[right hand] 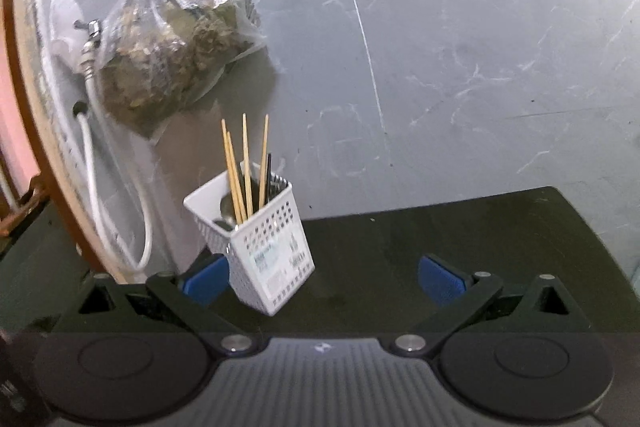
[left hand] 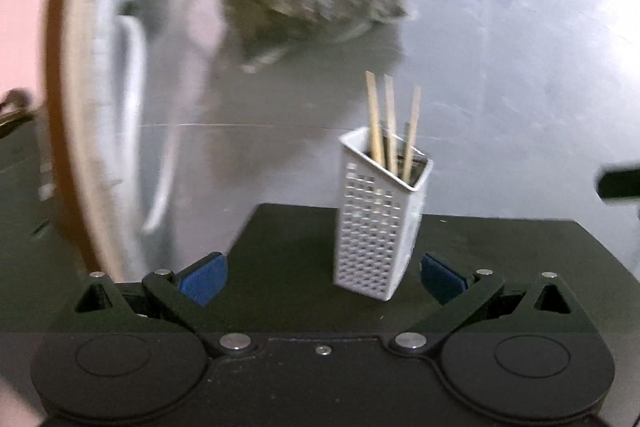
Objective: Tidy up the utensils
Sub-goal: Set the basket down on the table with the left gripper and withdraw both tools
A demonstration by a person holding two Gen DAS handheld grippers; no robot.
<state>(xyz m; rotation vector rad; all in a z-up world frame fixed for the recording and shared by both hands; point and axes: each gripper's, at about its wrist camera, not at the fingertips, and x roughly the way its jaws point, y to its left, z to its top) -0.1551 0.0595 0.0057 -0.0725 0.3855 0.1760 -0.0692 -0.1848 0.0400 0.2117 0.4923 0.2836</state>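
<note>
A white perforated utensil holder (left hand: 378, 227) stands on a black table (left hand: 288, 239) near the grey wall. Wooden chopsticks (left hand: 390, 123) stick up out of it. In the right wrist view the same holder (right hand: 264, 247) also shows a metal spoon (right hand: 228, 213) and a dark utensil beside its chopsticks (right hand: 245, 167). My left gripper (left hand: 324, 281) is open, blue pads wide apart, with the holder a little beyond them and nothing gripped. My right gripper (right hand: 324, 281) is open too; the holder stands just past its left pad (right hand: 206, 283), whether touching I cannot tell.
A clear plastic bag (right hand: 176, 43) of brownish stuff hangs on the grey marbled wall (right hand: 480, 67) above the holder. A white cable (right hand: 96, 187) loops down at the left beside a wooden frame (right hand: 24, 75). A dark object (left hand: 620, 183) juts in at the right edge.
</note>
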